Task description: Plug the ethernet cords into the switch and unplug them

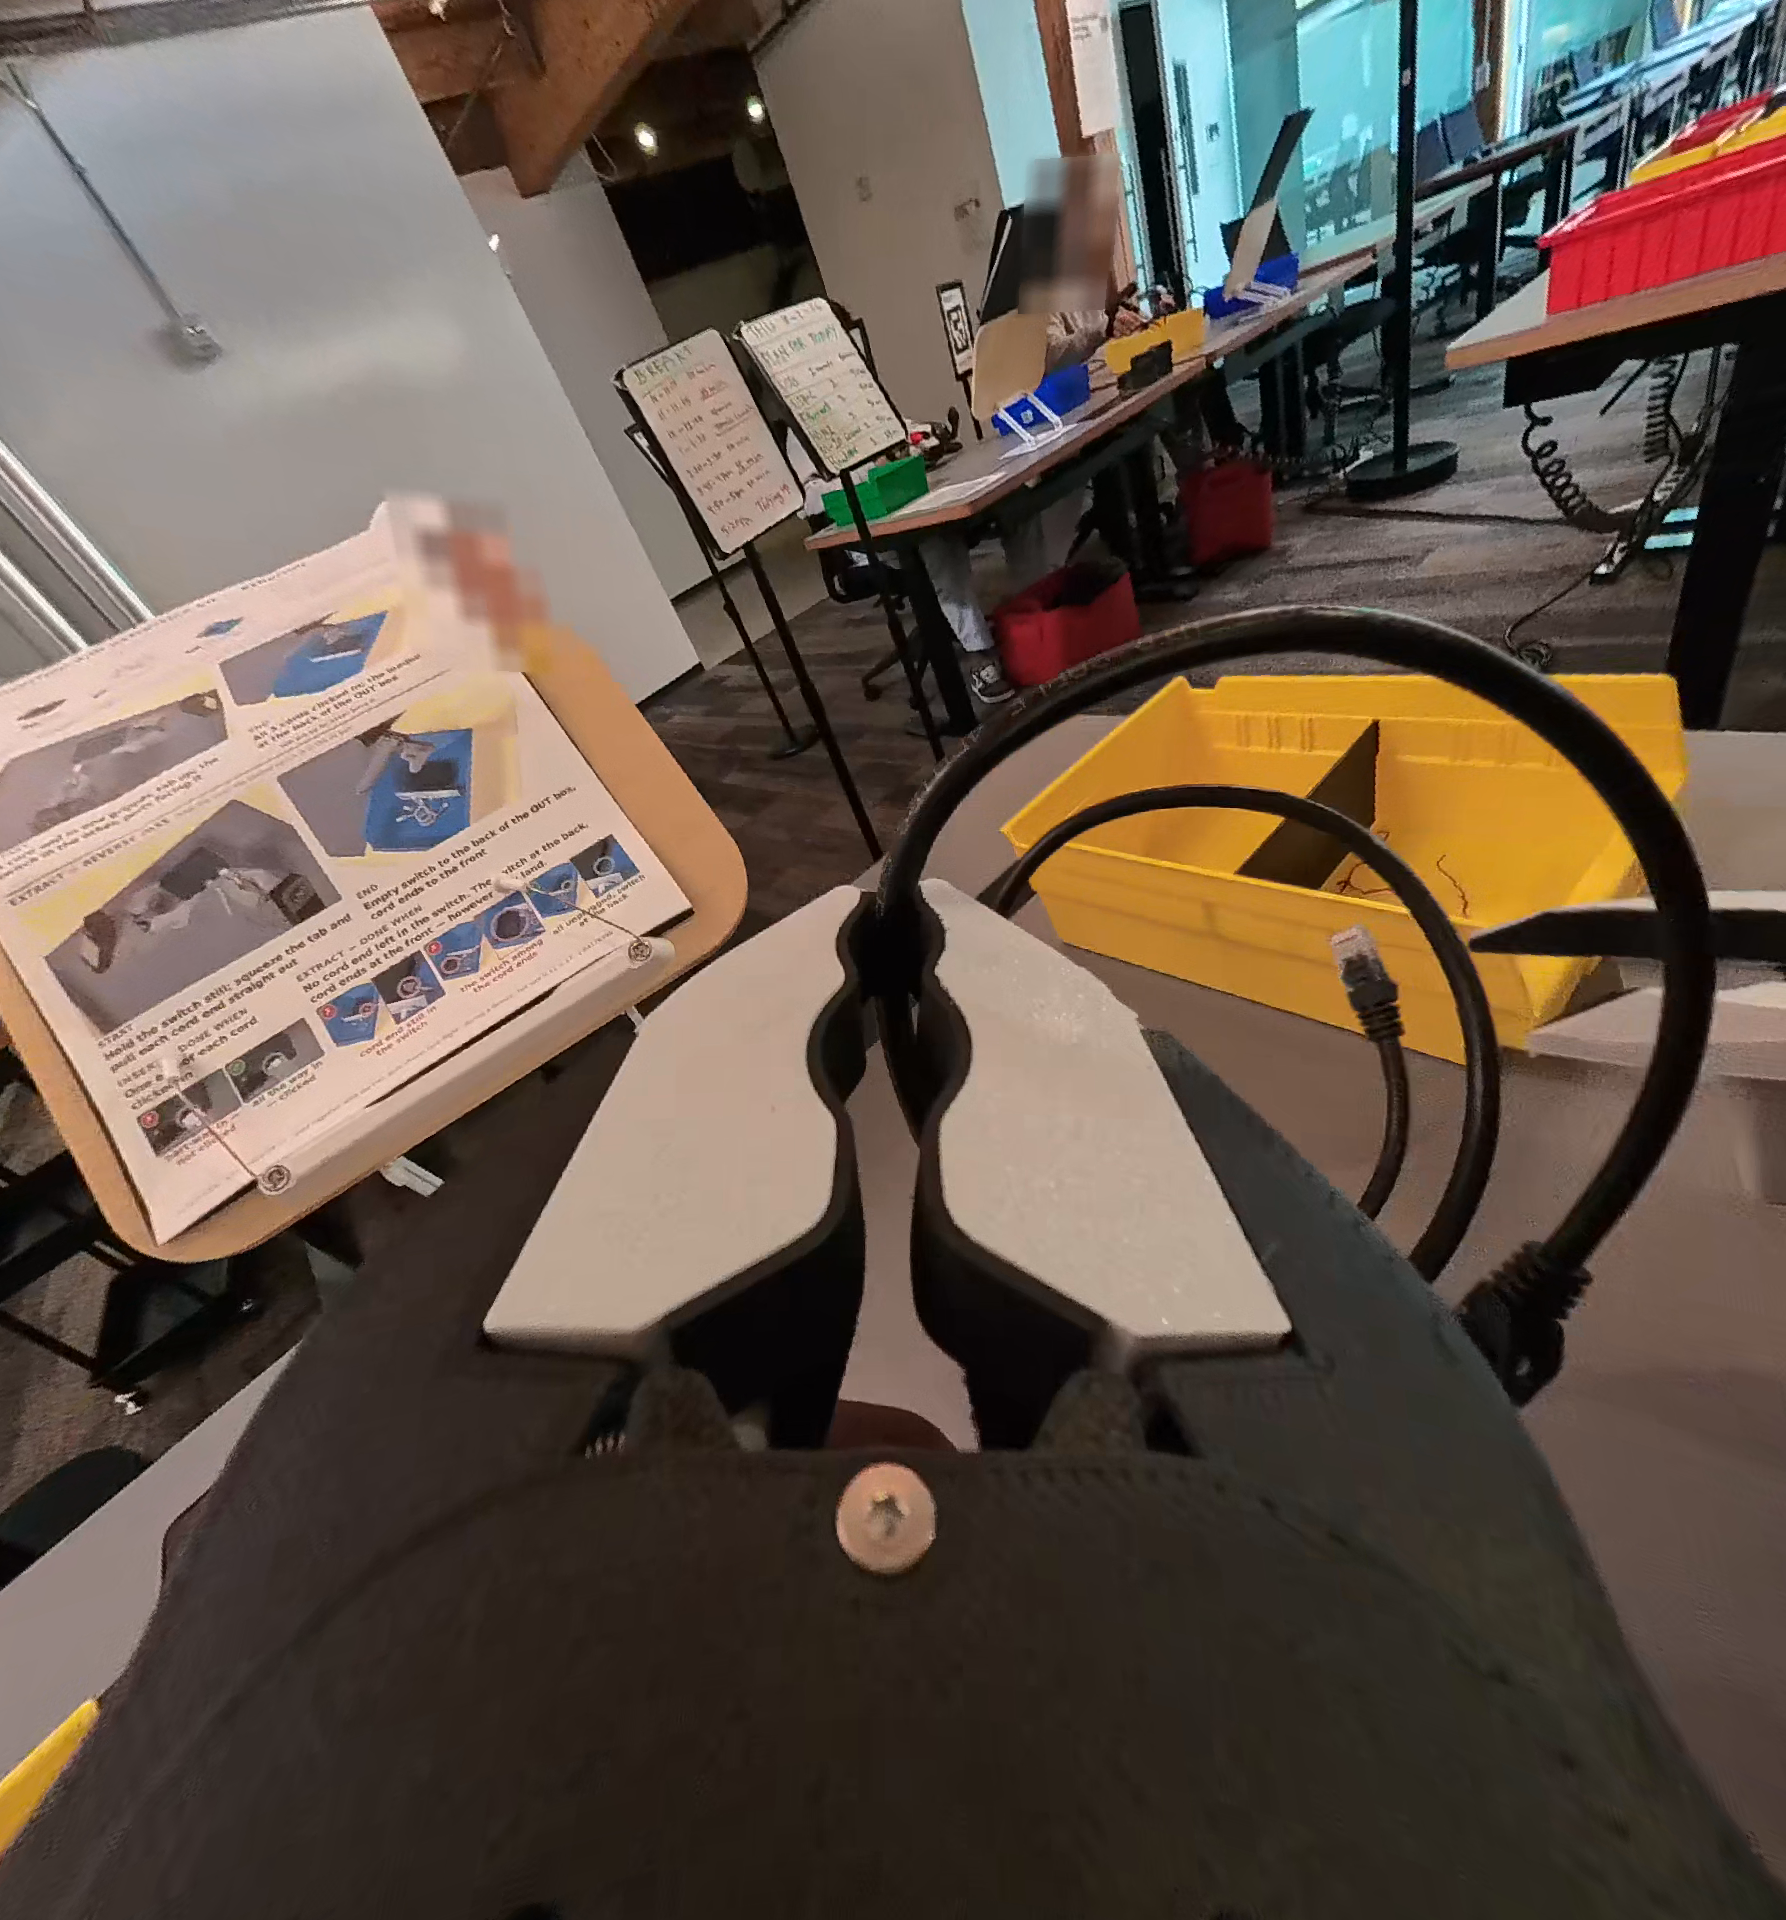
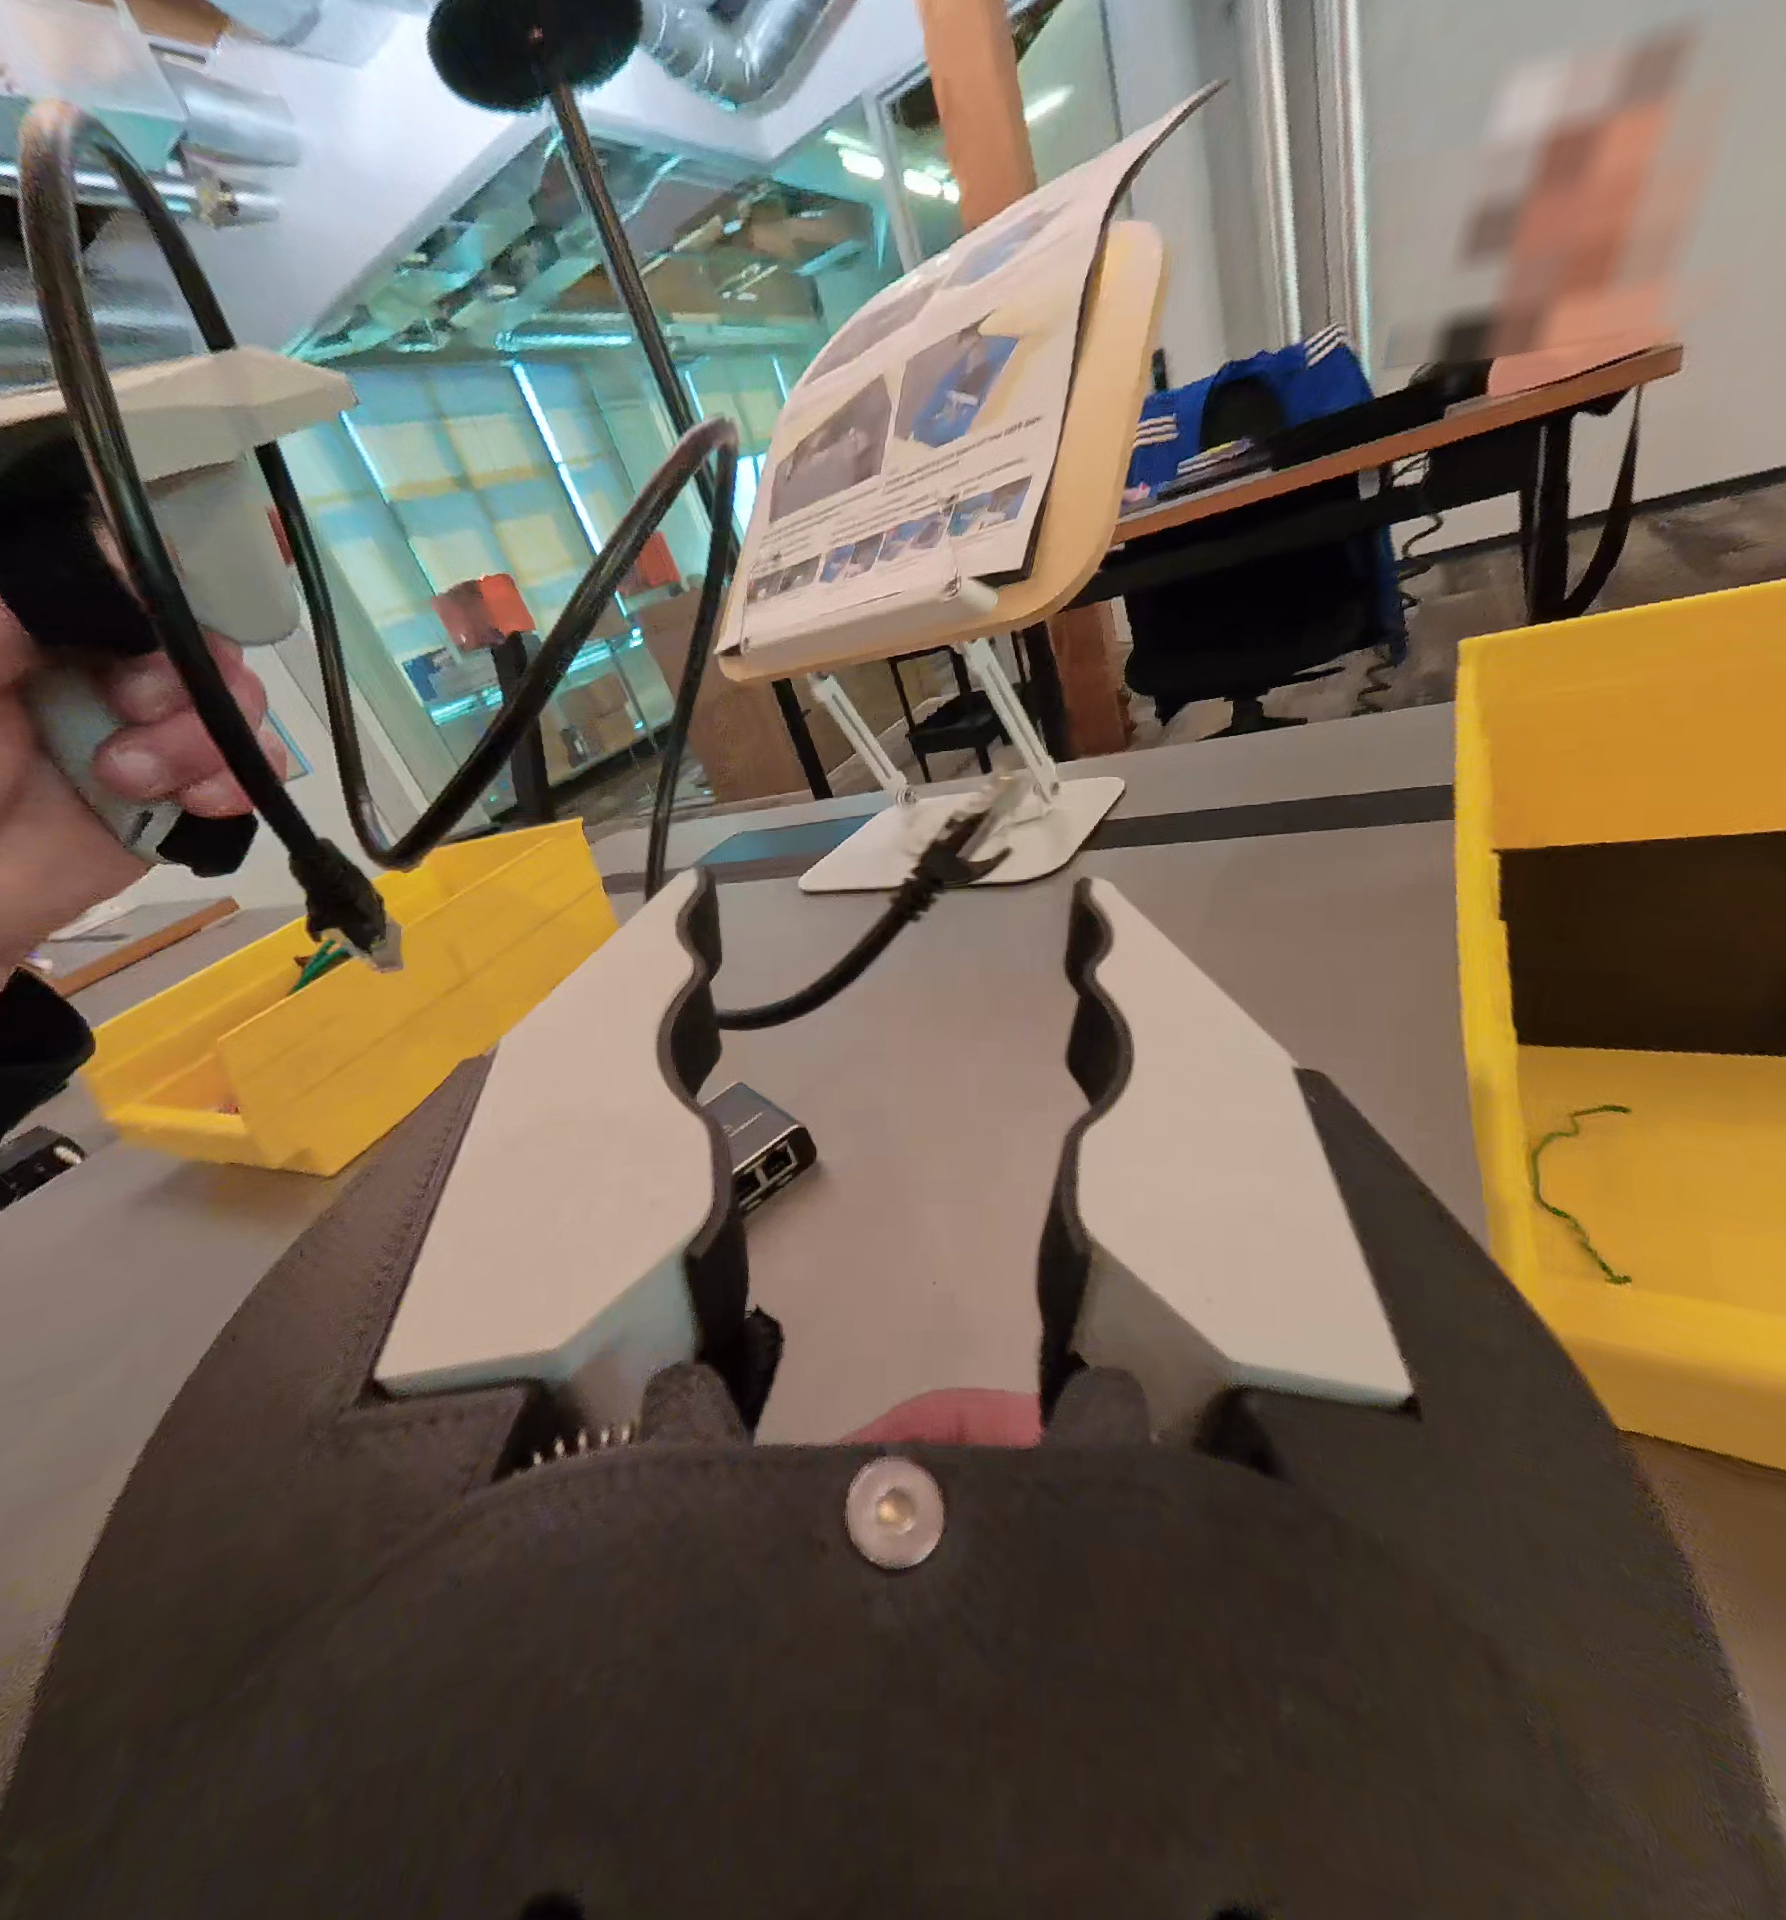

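Observation:
My left gripper (image 1: 894,914) is shut on a black ethernet cord (image 1: 1336,644) and holds it up in the air. The cord loops to the right, and one clear plug (image 1: 1358,961) hangs free. In the right wrist view a hand holds that gripper (image 2: 141,468) at the upper left, with a plug (image 2: 375,940) dangling below it. My right gripper (image 2: 889,894) is open and empty, low over the grey table (image 2: 920,1195). The small black switch (image 2: 769,1153) lies on the table, half hidden behind my left finger. Another cord end (image 2: 956,831) rests on the table ahead. I cannot tell if it belongs to the same cord.
A yellow bin (image 2: 1647,727) stands close on the right and another yellow bin (image 2: 401,997) on the left, also in the left wrist view (image 1: 1232,894). A stand with an instruction sheet (image 2: 972,468) is straight ahead on the table, its base (image 2: 1065,821) near the cord end. Spacing between my two grippers at the tips: around 20 cm. About 20 cm separates my right fingertips from the small black switch (image 2: 769,1153).

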